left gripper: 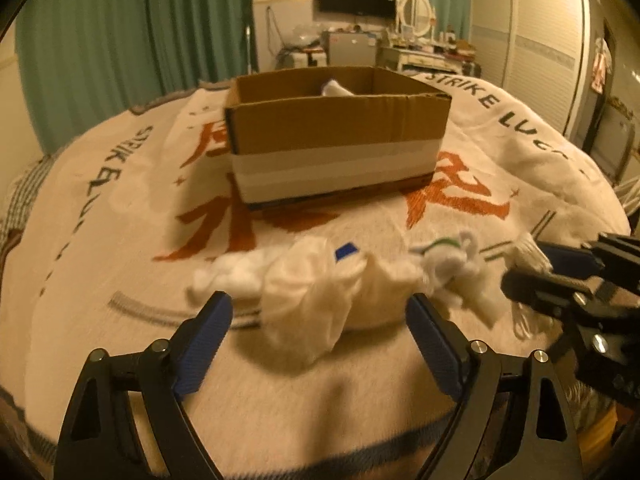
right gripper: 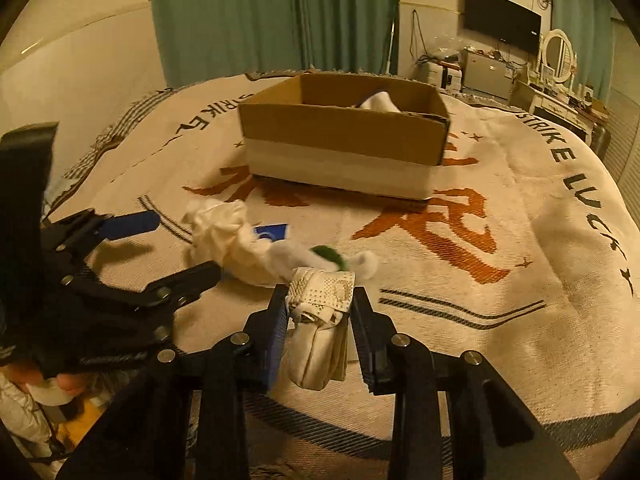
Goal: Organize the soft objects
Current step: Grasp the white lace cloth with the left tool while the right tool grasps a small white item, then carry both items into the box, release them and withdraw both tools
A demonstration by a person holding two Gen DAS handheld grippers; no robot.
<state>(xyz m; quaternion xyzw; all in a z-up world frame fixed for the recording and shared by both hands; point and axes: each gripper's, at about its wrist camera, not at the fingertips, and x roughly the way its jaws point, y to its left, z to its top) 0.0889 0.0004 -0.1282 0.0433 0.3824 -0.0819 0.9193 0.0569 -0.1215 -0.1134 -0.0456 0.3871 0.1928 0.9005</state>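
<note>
Clamped sock (right gripper: 320,320); box (right gripper: 344,136) holding white sock (right gripper: 378,102).

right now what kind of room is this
Most likely a bedroom at home. The cardboard box and the soft white items sit on a blanket spread over what looks like a bed; behind are a dressing table with an oval mirror, a wall-mounted TV and green curtains.

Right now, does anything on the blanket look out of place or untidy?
Yes. Crumpled white cloths lie loose on the blanket before the cardboard box, not in it. The right hand-held gripper grips a folded white sock.
</note>
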